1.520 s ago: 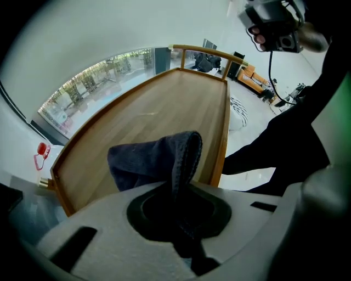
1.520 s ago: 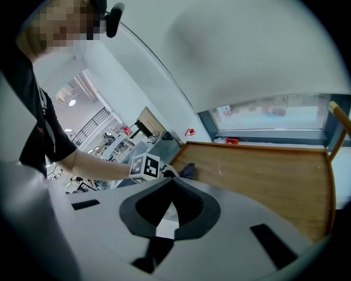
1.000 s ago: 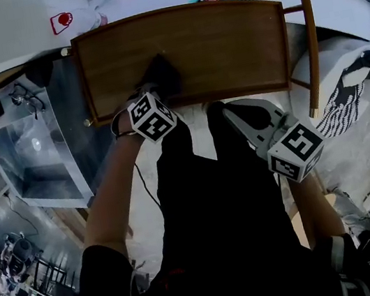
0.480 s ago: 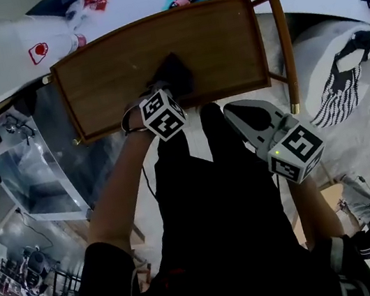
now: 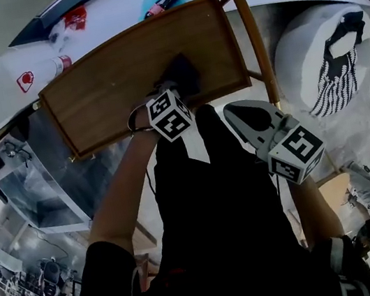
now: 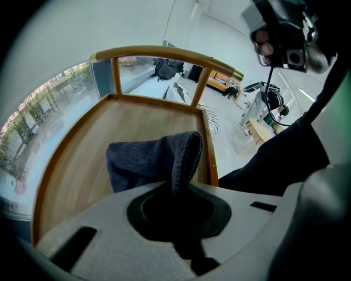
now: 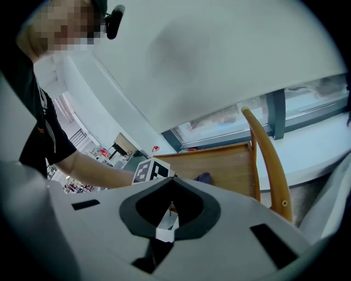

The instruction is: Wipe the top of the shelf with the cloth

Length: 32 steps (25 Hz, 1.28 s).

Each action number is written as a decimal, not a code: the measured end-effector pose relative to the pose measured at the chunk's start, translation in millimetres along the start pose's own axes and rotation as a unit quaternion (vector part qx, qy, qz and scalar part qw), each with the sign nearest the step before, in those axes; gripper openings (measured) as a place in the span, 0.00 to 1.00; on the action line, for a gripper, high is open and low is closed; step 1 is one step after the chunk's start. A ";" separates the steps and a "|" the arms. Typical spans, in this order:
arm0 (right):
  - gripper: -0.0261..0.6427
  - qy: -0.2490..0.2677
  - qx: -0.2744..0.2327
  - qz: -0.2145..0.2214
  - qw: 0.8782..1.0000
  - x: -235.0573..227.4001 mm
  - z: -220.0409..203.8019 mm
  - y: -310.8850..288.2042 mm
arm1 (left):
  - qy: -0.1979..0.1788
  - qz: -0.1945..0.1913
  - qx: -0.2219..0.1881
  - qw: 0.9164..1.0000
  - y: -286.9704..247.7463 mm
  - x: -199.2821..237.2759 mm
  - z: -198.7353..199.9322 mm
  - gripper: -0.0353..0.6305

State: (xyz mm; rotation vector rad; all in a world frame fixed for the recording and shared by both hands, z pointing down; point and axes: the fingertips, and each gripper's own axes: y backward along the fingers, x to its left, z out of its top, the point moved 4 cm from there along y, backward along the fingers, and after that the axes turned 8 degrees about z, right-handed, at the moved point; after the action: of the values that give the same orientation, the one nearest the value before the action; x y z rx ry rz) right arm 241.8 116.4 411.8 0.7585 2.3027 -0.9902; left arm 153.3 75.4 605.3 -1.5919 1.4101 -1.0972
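A dark blue-grey cloth (image 6: 156, 159) lies bunched on the wooden shelf top (image 5: 109, 79), near its front right part. My left gripper (image 5: 169, 91) is shut on the cloth (image 5: 181, 75) and presses it onto the wood. In the left gripper view the cloth rises from between the jaws onto the shelf top (image 6: 82, 159). My right gripper (image 5: 245, 117) hangs shut and holds nothing, off the shelf's front right corner, over the person's dark trousers. In the right gripper view the shelf top (image 7: 219, 164) and a bit of the cloth (image 7: 203, 177) show behind the jaws.
A curved wooden rail (image 5: 250, 33) runs along the shelf's right end. A white ledge (image 5: 34, 57) behind the shelf carries a red-capped bottle (image 5: 60, 62) and a blue-and-dark object (image 5: 162, 0). A white cushion with black pattern (image 5: 329, 61) lies right. A glass case (image 5: 35, 184) stands left.
The left gripper has slid the cloth to the right along the shelf top. The head view has turned, so the shelf now looks tilted. The right gripper has stayed in place.
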 end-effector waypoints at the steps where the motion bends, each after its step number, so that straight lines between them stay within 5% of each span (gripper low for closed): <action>1: 0.05 -0.002 -0.003 -0.002 1.000 -2.7 -0.4 3.7 | -0.004 -0.002 -0.001 1.000 -2.3 -1.7 5.8 0.11; 24: 0.05 -0.031 -0.028 -0.024 0.999 -34.9 -12.9 46.8 | -0.035 -0.056 -0.035 0.997 -39.3 -40.9 99.2 0.11; 32: 0.05 -0.025 -0.026 -0.032 0.999 -37.3 -5.5 43.5 | 0.000 -0.049 -0.088 0.995 -8.9 -28.8 115.2 0.11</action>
State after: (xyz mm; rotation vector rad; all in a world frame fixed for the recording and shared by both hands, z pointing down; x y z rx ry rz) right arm 295.9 135.0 418.4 0.6356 2.3134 -0.9613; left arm 262.8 103.3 567.4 -1.8026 1.4778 -1.0528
